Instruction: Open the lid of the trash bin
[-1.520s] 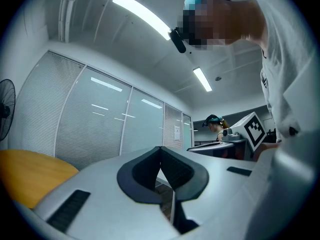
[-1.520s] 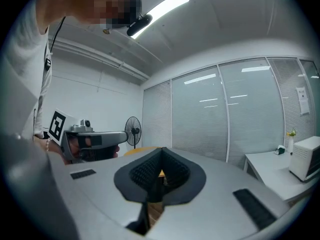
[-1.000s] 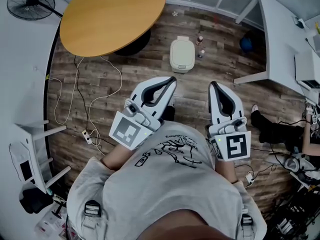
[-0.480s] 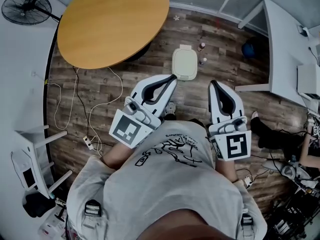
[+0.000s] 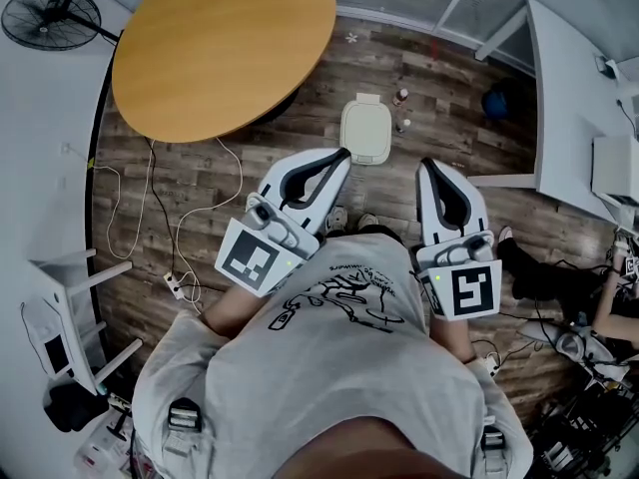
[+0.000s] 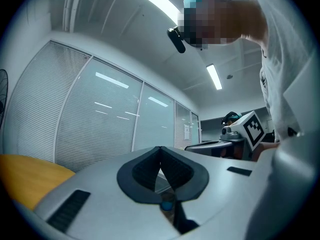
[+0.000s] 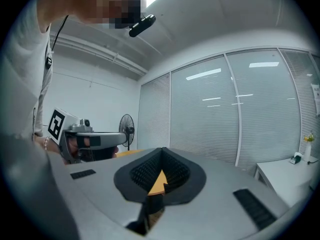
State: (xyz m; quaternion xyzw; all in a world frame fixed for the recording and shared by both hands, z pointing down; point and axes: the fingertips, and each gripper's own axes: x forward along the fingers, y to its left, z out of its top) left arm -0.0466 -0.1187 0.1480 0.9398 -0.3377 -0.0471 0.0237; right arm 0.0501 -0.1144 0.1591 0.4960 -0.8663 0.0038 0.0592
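Currently, the trash bin [image 5: 365, 131] is being seen from above as a pale cream box with rounded corners. Its lid is lying flat and closed, with a small tab at the far edge. It is standing on the wooden floor [image 5: 449, 78], close to the rim of the round table [image 5: 220, 38], with two small bottles [image 5: 401, 98] just beside it. The left gripper [image 5: 345, 154] and the right gripper [image 5: 426, 166] are being held level on its near side, each with jaws clenched together on nothing.

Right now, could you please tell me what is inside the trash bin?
The trash bin is shut: only its cream top shows, and the contents are covered.
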